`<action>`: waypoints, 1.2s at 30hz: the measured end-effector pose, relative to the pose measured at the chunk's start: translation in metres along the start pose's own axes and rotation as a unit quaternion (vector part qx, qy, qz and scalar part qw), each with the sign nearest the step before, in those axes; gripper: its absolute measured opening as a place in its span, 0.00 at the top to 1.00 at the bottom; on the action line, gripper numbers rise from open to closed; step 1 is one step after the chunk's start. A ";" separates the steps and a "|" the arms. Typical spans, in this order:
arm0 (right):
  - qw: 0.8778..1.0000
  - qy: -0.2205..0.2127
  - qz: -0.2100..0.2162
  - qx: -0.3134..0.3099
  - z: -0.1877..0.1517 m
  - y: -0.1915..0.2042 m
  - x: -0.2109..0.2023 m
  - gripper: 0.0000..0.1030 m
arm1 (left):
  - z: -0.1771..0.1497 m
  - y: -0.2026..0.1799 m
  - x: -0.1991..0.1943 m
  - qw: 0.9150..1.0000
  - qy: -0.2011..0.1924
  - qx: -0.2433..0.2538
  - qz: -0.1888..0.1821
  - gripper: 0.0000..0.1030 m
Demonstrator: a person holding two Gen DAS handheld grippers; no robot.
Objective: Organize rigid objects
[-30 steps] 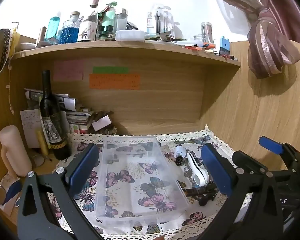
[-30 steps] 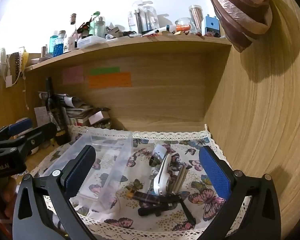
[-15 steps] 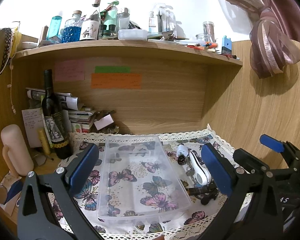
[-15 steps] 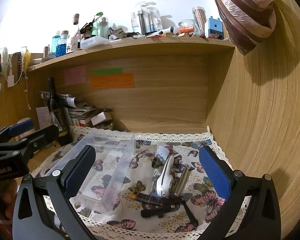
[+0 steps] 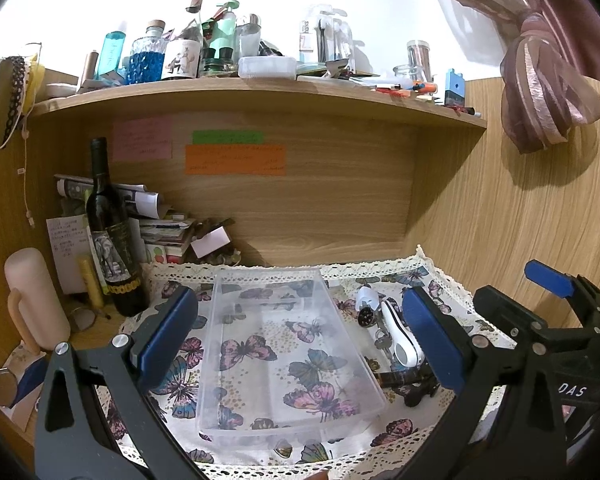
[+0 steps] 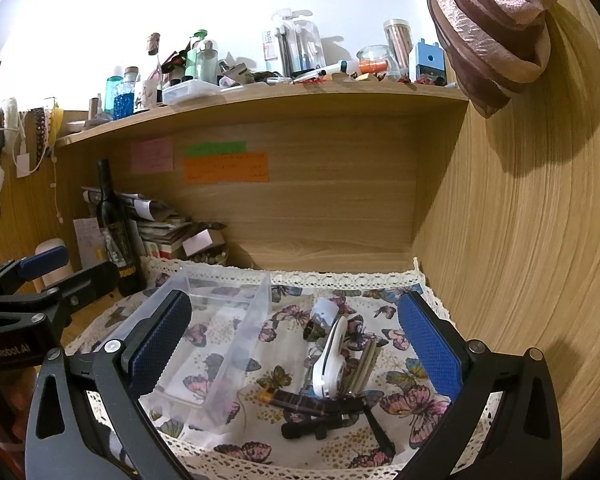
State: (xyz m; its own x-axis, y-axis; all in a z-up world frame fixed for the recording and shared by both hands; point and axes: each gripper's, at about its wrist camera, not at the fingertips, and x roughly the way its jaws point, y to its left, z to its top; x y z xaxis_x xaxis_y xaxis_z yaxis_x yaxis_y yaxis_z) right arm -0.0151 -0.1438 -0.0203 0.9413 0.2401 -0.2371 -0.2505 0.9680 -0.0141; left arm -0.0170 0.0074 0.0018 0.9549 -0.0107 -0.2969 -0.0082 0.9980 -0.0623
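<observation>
1 butterfly-print cloth (image 5: 236, 356) beneath cluttered wooden shelf (image 5: 260, 98)

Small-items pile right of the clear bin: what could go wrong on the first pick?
1. The white tool, keys and dark pen overlap, so the open right gripper may drag neighbours along.
2. The clear bin looks light and sits on a loose butterfly cloth; a nudge could slide it.

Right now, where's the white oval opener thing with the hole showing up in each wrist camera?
Left wrist: white opener lies right of the clear tray, beside the right finger.
Right wrist: white opener lies lower centre, right of the tray.
Shared landmark: orange note on the back panel.
</observation>
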 end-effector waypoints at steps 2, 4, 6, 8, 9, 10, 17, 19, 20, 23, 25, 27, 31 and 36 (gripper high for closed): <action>1.000 -0.001 0.000 0.000 0.000 0.000 0.000 0.00 | -0.001 0.001 0.000 1.000 0.001 0.001 0.000 0.00; 1.000 -0.003 0.001 0.001 0.001 0.001 0.000 0.00 | -0.001 0.000 0.000 1.000 0.001 0.001 0.001 0.00; 1.000 -0.004 0.002 0.000 0.002 0.002 -0.001 0.00 | 0.000 0.001 0.000 1.000 0.001 0.001 0.001 0.00; 1.000 -0.005 0.002 -0.001 0.003 0.002 -0.001 0.00 | 0.000 0.000 0.001 1.000 0.001 0.000 0.001 0.00; 1.000 -0.005 0.002 -0.001 0.003 0.002 -0.001 0.00 | 0.000 0.000 0.001 1.000 0.001 0.000 0.001 0.00; 1.000 -0.006 0.002 0.000 0.003 0.002 -0.001 0.00 | 0.000 0.000 0.001 1.000 0.001 0.000 0.001 0.00; 1.000 -0.008 0.009 0.003 0.003 0.004 0.000 0.00 | -0.001 -0.001 0.001 1.000 0.001 0.001 0.002 0.00; 1.000 -0.007 0.012 0.004 0.003 0.004 0.001 0.00 | -0.002 0.000 0.002 1.000 0.002 0.000 0.002 0.00; 1.000 -0.008 0.012 0.003 0.004 0.004 0.001 0.00 | -0.001 0.000 0.002 1.000 0.002 -0.001 0.002 0.00; 1.000 -0.009 0.014 0.000 0.004 0.006 0.001 0.00 | 0.000 0.001 0.003 1.000 0.004 -0.004 0.001 0.00; 1.000 -0.010 0.015 -0.002 0.005 0.006 0.001 0.00 | -0.001 0.001 0.004 1.000 0.005 -0.004 0.000 0.00; 1.000 -0.010 0.015 -0.003 0.005 0.007 0.000 0.00 | -0.001 0.002 0.004 1.000 0.005 -0.005 0.000 0.00; 1.000 -0.011 0.015 -0.003 0.005 0.007 0.000 0.00 | -0.001 0.001 0.004 1.000 0.006 -0.004 -0.001 0.00; 1.000 -0.009 0.017 -0.002 0.005 0.007 0.000 0.00 | -0.002 0.002 0.007 1.000 0.006 -0.006 -0.007 0.00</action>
State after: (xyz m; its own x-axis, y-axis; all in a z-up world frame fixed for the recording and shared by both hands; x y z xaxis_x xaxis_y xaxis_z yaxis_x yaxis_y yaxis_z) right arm -0.0157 -0.1364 -0.0159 0.9361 0.2751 -0.2194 -0.2841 0.9588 -0.0100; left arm -0.0111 0.0092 -0.0023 0.9511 -0.0262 -0.3077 0.0021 0.9969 -0.0784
